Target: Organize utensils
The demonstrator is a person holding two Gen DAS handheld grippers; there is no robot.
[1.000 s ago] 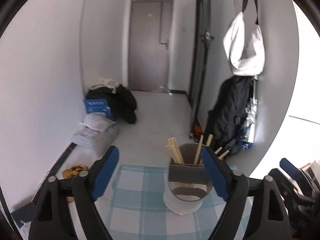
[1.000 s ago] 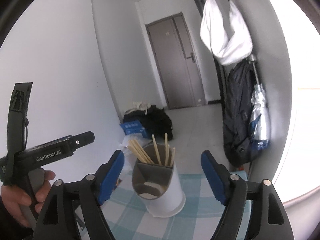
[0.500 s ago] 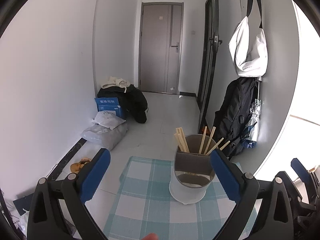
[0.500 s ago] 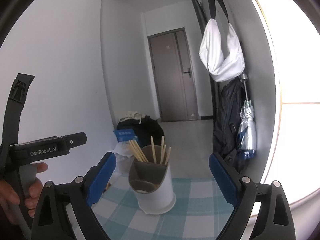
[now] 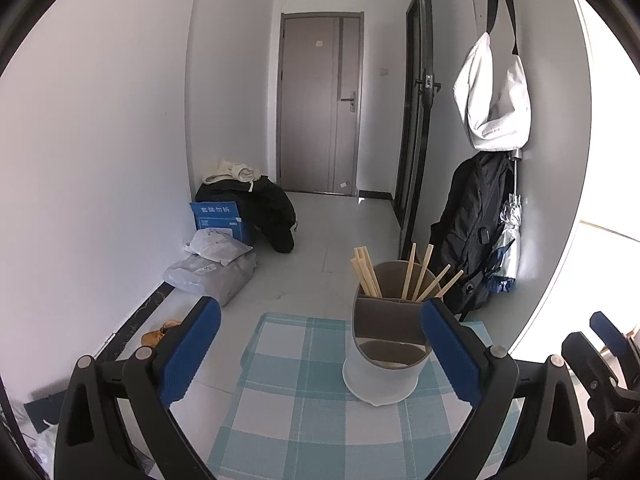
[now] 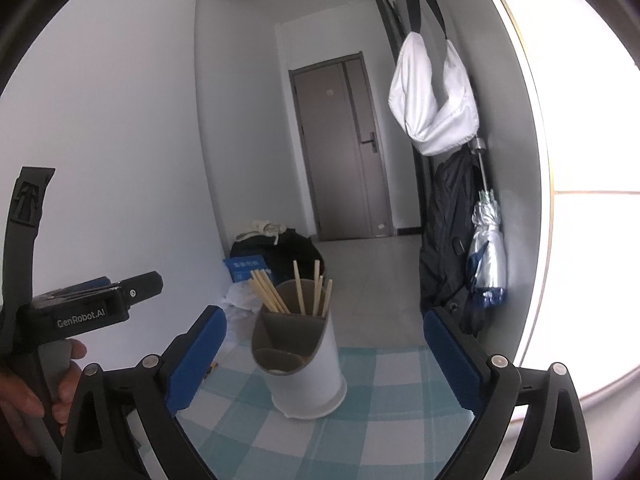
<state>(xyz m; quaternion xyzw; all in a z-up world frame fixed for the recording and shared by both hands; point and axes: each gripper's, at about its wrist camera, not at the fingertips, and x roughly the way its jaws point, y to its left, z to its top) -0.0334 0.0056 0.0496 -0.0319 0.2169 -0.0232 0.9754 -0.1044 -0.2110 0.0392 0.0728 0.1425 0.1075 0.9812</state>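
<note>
A white utensil holder [image 5: 384,376] with a grey divided insert stands on a blue-and-white checked cloth [image 5: 304,420]. Several wooden chopsticks [image 5: 416,276] stick up from its rear compartments. My left gripper [image 5: 320,308] is open, the holder just ahead near its right finger, with nothing between the pads. In the right wrist view the holder [image 6: 308,364] and chopsticks [image 6: 298,292] sit ahead of my right gripper [image 6: 325,316]. Its jaws are opening and hold nothing. A hand [image 6: 60,384] holds the left gripper at the left of that view.
The cloth's far edge [image 6: 380,350] ends just behind the holder, with floor beyond. A dark backpack [image 5: 472,220], a folded umbrella [image 6: 486,256] and a white bag [image 5: 496,100] hang on the right wall. Bags and a blue box [image 5: 216,216] lie by the left wall.
The jaws of both grippers have spread wider apart. Both views have shifted slightly; the holder and chopsticks stand where they were.
</note>
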